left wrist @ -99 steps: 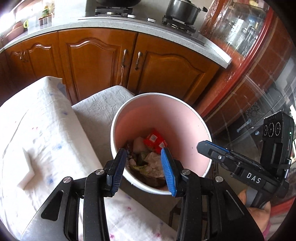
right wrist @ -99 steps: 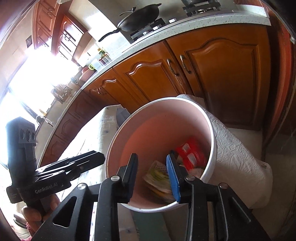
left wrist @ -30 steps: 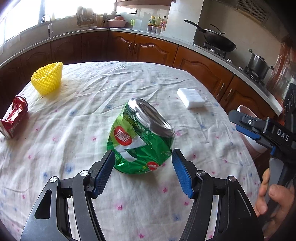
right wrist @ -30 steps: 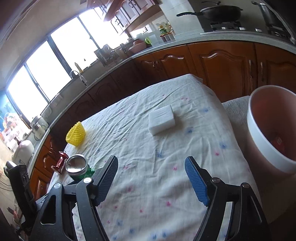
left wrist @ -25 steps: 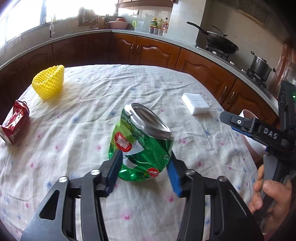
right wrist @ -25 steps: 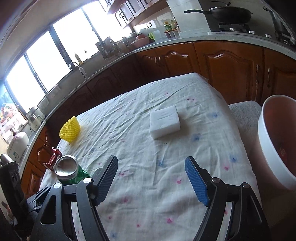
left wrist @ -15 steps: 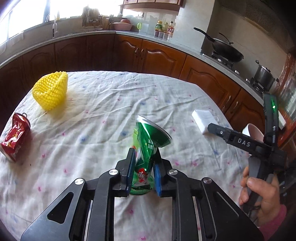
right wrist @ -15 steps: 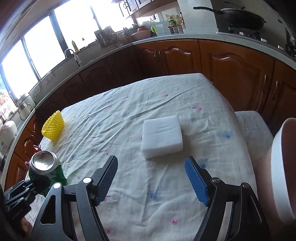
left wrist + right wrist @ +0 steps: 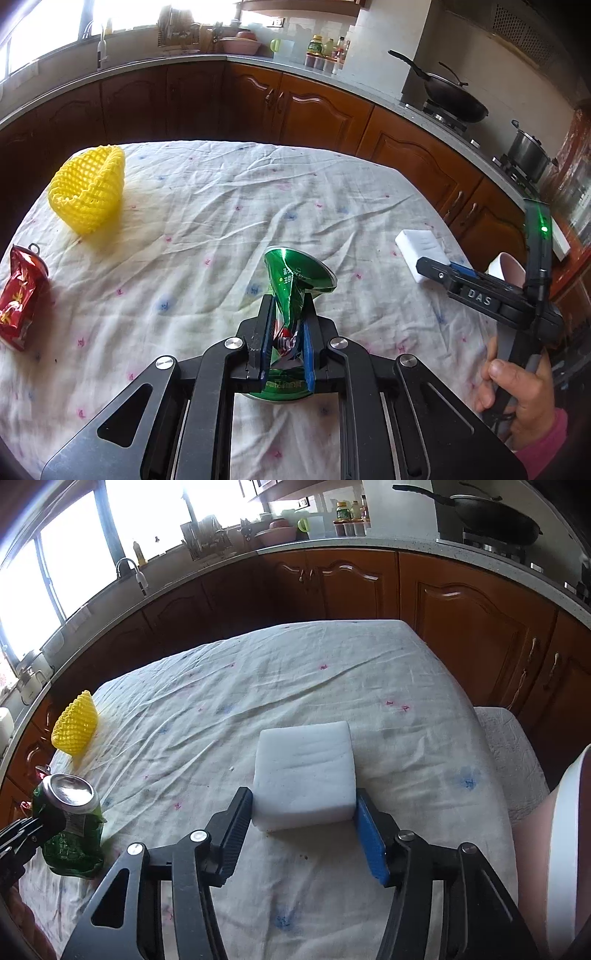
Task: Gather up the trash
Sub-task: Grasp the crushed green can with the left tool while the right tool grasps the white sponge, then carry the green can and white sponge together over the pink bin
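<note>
**Both tongs closing on table trash: can on my left, foam block on my right**

Largest first. The table, draped in a wrinkled white cloth with pink and blue flecks [image 9: 207, 206], fills both wrist views; dark wooden kitchen cabinets [image 9: 472, 627] curve behind it from 9 to 3 o'clock.

At 3 o'clock in my right wrist view, the rim of the pale pink round bin [image 9: 561, 834] stands beside the table's edge, next to a cloth-covered seat [image 9: 509, 746].

My left gripper [image 9: 286, 343] has just been closing, and its jaws now clamp the crumpled green aluminium drink can [image 9: 295, 280]. The can is squashed thin between the pads, its silver top flaring out above them towards 12 o'clock. In the right wrist view the same can sits at 8 o'clock.

My right gripper [image 9: 303, 830] has also just been closing. The white rectangular foam block [image 9: 304, 771] lies on the cloth between its jaws, both pads touching the near corners; I cannot tell whether they press it yet. In my left view this gripper appears at 3 o'clock, held by a hand [image 9: 517, 391] in a pink sleeve.

A yellow foam fruit net [image 9: 88, 192] sits at 10 o'clock in the left view, well apart from the can. A crushed red drink can [image 9: 20, 295] lies at 9 o'clock by the table's edge.
</note>
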A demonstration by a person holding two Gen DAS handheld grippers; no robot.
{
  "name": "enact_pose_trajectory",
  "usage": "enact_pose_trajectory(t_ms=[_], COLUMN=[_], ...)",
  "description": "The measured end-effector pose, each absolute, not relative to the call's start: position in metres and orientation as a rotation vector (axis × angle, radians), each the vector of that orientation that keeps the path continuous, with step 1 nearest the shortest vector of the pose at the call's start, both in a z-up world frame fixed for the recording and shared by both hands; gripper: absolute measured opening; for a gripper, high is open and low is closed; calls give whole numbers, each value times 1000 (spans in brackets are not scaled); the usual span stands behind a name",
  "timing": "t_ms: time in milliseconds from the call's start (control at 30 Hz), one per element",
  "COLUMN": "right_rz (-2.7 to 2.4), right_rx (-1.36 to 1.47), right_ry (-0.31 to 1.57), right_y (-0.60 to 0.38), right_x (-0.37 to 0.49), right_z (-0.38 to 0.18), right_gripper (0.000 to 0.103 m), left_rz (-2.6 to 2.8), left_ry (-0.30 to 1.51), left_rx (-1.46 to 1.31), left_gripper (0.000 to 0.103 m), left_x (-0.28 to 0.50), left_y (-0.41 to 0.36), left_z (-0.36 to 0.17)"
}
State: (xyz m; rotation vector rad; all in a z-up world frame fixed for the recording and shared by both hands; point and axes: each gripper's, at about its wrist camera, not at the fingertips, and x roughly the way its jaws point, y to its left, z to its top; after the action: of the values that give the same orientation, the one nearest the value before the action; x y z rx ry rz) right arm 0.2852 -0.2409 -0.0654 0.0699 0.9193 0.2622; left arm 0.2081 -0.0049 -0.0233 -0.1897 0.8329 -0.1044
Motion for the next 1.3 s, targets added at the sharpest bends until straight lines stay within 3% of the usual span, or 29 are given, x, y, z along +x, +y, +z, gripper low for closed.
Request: enact_pose_trajectory(t_ms=[700, 1300], right_rz=[302, 261], right_rx=[260, 328], right_ry=[803, 770], right_y=[-285, -322], right_x=[166, 117], right_z=[-18, -10], right_gripper=[54, 54], left_rz=[-290, -358], left_ry=[811, 815], left_rx=[-178, -115], left_gripper=[12, 12], left_x=[166, 146], left_y=[-58, -106], left_z=[1, 6])
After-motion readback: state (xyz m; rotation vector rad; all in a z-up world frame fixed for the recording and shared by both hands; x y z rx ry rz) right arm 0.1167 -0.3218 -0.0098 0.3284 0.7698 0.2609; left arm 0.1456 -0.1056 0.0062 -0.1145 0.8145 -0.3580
